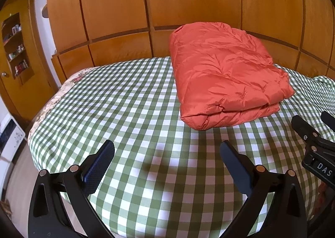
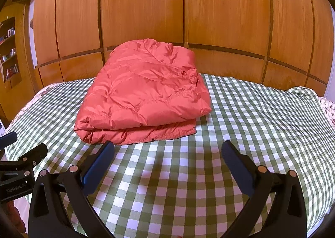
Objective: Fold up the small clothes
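An orange-red quilted puffer jacket (image 1: 226,74) lies folded into a thick rectangle on the green-and-white checked cloth (image 1: 129,108). In the right wrist view the same jacket (image 2: 144,95) sits straight ahead, its folded edge towards me. My left gripper (image 1: 167,150) hovers open over bare cloth, below and left of the jacket, holding nothing. My right gripper (image 2: 167,150) is open too, just short of the jacket's near edge, its left fingertip (image 2: 108,148) close to the fold. Each gripper shows at the side of the other's view: right gripper (image 1: 314,133), left gripper (image 2: 23,154).
Wooden wardrobe panels (image 2: 146,18) rise right behind the surface. A floral cover (image 1: 62,89) peeks out at the cloth's left edge. Shelves with small bottles (image 1: 16,49) stand at far left. The cloth bunches up at the far right (image 2: 301,95).
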The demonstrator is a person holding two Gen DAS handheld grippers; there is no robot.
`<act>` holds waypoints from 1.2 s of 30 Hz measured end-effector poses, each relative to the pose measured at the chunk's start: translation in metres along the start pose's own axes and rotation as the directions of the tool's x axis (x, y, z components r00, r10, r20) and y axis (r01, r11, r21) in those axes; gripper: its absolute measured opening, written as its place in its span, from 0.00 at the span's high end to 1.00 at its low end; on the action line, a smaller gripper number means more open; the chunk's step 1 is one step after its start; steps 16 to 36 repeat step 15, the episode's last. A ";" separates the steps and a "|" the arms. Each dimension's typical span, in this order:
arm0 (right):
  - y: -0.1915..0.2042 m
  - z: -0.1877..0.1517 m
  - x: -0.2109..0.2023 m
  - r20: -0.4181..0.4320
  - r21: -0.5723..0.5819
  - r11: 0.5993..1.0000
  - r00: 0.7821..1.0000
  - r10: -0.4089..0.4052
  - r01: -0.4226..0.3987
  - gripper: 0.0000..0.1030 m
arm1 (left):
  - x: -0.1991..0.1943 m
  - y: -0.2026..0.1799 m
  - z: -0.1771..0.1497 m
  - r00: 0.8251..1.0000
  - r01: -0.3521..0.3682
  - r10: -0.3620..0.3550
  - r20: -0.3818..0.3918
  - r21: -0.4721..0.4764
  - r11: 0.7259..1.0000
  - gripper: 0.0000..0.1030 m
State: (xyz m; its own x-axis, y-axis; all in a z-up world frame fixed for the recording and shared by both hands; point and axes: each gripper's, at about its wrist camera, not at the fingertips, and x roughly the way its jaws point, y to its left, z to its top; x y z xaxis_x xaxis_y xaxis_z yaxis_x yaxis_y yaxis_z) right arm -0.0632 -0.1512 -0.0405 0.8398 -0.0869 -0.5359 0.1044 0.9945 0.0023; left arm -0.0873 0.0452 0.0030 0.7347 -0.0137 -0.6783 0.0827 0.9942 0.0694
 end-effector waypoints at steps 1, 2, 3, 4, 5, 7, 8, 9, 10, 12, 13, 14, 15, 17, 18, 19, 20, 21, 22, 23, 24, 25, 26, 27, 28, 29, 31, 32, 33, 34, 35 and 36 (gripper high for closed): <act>0.000 0.000 0.000 -0.001 0.002 1.000 1.000 0.001 -0.001 0.02 | 0.000 0.000 0.000 1.000 0.000 0.000 -0.002 -0.005 1.000 0.03; 0.000 0.000 0.001 -0.002 0.003 1.000 1.000 0.002 -0.002 0.02 | 0.000 0.000 -0.001 1.000 -0.001 0.001 -0.004 -0.009 1.000 0.03; 0.000 -0.001 0.001 -0.005 0.003 1.000 1.000 0.002 -0.002 0.02 | 0.001 0.000 -0.001 1.000 -0.003 0.003 -0.009 -0.009 1.000 0.03; -0.001 -0.001 0.002 -0.007 0.004 1.000 1.000 0.001 -0.001 0.02 | 0.002 0.000 -0.001 1.000 -0.005 0.005 -0.014 -0.006 1.000 0.03; -0.001 -0.001 0.002 -0.009 0.006 1.000 1.000 0.001 -0.001 0.02 | 0.003 0.000 -0.002 1.000 -0.010 0.010 -0.020 -0.001 1.000 0.03; -0.003 -0.002 0.004 -0.014 0.010 1.000 1.000 0.001 -0.001 0.02 | 0.006 0.000 -0.002 0.999 -0.013 0.012 -0.029 -0.001 1.000 0.03; -0.003 -0.002 0.005 -0.017 0.012 1.000 1.000 0.001 0.000 0.02 | 0.008 0.002 -0.002 0.999 -0.018 0.018 -0.041 -0.005 1.000 0.03; -0.004 -0.002 0.006 -0.020 0.015 1.000 1.000 0.000 0.001 0.02 | 0.011 0.003 -0.002 0.998 -0.020 0.020 -0.053 -0.008 1.000 0.03; -0.006 -0.003 0.007 -0.023 0.019 1.000 1.000 -0.002 0.002 0.02 | 0.013 0.004 -0.003 0.998 -0.017 0.016 -0.066 -0.013 1.000 0.03; -0.008 -0.004 0.010 -0.034 0.023 1.000 0.999 -0.005 0.006 0.02 | 0.018 0.007 -0.004 0.996 -0.018 0.016 -0.087 -0.024 1.000 0.03; -0.011 -0.005 0.013 -0.042 0.026 1.000 0.999 -0.010 0.011 0.02 | 0.020 0.008 -0.004 0.995 -0.028 0.026 -0.093 -0.027 0.999 0.03; -0.013 -0.005 0.015 -0.048 0.031 0.999 0.999 -0.016 0.017 0.02 | 0.022 0.009 -0.005 0.995 -0.035 0.033 -0.097 -0.028 0.999 0.03; -0.019 -0.006 0.018 -0.059 0.042 0.999 0.998 -0.025 0.028 0.02 | 0.025 0.011 -0.005 0.994 -0.043 0.040 -0.105 -0.028 0.999 0.03; -0.019 -0.006 0.018 -0.059 0.042 0.999 0.998 -0.025 0.028 0.02 | 0.025 0.011 -0.005 0.994 -0.043 0.040 -0.105 -0.028 0.999 0.03; -0.019 -0.006 0.018 -0.059 0.042 0.999 0.998 -0.025 0.028 0.02 | 0.025 0.011 -0.005 0.994 -0.043 0.040 -0.105 -0.028 0.999 0.03; -0.019 -0.006 0.018 -0.059 0.042 0.999 0.998 -0.025 0.028 0.02 | 0.025 0.011 -0.005 0.994 -0.043 0.040 -0.105 -0.028 0.999 0.03; -0.019 -0.006 0.018 -0.059 0.042 0.999 0.998 -0.025 0.028 0.02 | 0.025 0.011 -0.005 0.994 -0.043 0.040 -0.105 -0.028 0.999 0.03; -0.019 -0.006 0.018 -0.059 0.042 0.999 0.998 -0.025 0.028 0.02 | 0.025 0.011 -0.005 0.994 -0.043 0.040 -0.105 -0.028 0.999 0.03; -0.019 -0.006 0.018 -0.059 0.042 0.999 0.998 -0.025 0.028 0.02 | 0.025 0.011 -0.005 0.994 -0.043 0.040 -0.105 -0.028 0.999 0.03; -0.019 -0.006 0.018 -0.059 0.042 0.999 0.998 -0.025 0.028 0.02 | 0.025 0.011 -0.005 0.994 -0.043 0.040 -0.105 -0.028 0.999 0.03; -0.019 -0.006 0.018 -0.059 0.042 0.999 0.998 -0.025 0.028 0.02 | 0.025 0.011 -0.005 0.994 -0.043 0.040 -0.105 -0.028 0.999 0.03; -0.019 -0.006 0.018 -0.059 0.042 0.999 0.998 -0.025 0.028 0.02 | 0.025 0.011 -0.005 0.994 -0.043 0.040 -0.105 -0.028 0.999 0.03; -0.019 -0.006 0.018 -0.059 0.042 0.999 0.998 -0.025 0.028 0.02 | 0.025 0.011 -0.005 0.994 -0.043 0.040 -0.105 -0.028 0.999 0.03; -0.019 -0.006 0.018 -0.059 0.042 0.999 0.998 -0.025 0.028 0.02 | 0.025 0.011 -0.005 0.994 -0.043 0.040 -0.105 -0.028 0.999 0.03; -0.019 -0.006 0.018 -0.059 0.042 0.999 0.998 -0.025 0.028 0.02 | 0.025 0.011 -0.005 0.994 -0.043 0.040 -0.105 -0.028 0.999 0.03; -0.019 -0.006 0.018 -0.059 0.042 0.999 0.998 -0.025 0.028 0.02 | 0.025 0.011 -0.005 0.994 -0.043 0.040 -0.105 -0.028 0.999 0.03; -0.019 -0.006 0.018 -0.059 0.042 0.999 0.998 -0.025 0.028 0.02 | 0.025 0.011 -0.005 0.994 -0.043 0.040 -0.105 -0.028 0.999 0.03; -0.019 -0.006 0.018 -0.059 0.042 0.999 0.998 -0.025 0.028 0.02 | 0.025 0.011 -0.005 0.994 -0.043 0.040 -0.105 -0.028 0.999 0.03; -0.019 -0.006 0.018 -0.059 0.042 0.999 0.998 -0.025 0.028 0.02 | 0.025 0.011 -0.005 0.994 -0.043 0.040 -0.105 -0.028 0.999 0.03; -0.019 -0.006 0.018 -0.059 0.042 0.999 0.998 -0.025 0.028 0.02 | 0.025 0.011 -0.005 0.994 -0.043 0.040 -0.105 -0.028 0.999 0.03; -0.019 -0.006 0.018 -0.059 0.042 0.999 0.998 -0.025 0.028 0.02 | 0.025 0.011 -0.005 0.994 -0.043 0.040 -0.105 -0.028 0.999 0.03; -0.019 -0.006 0.018 -0.059 0.042 0.999 0.998 -0.025 0.028 0.02 | 0.025 0.011 -0.005 0.994 -0.043 0.040 -0.105 -0.028 0.999 0.03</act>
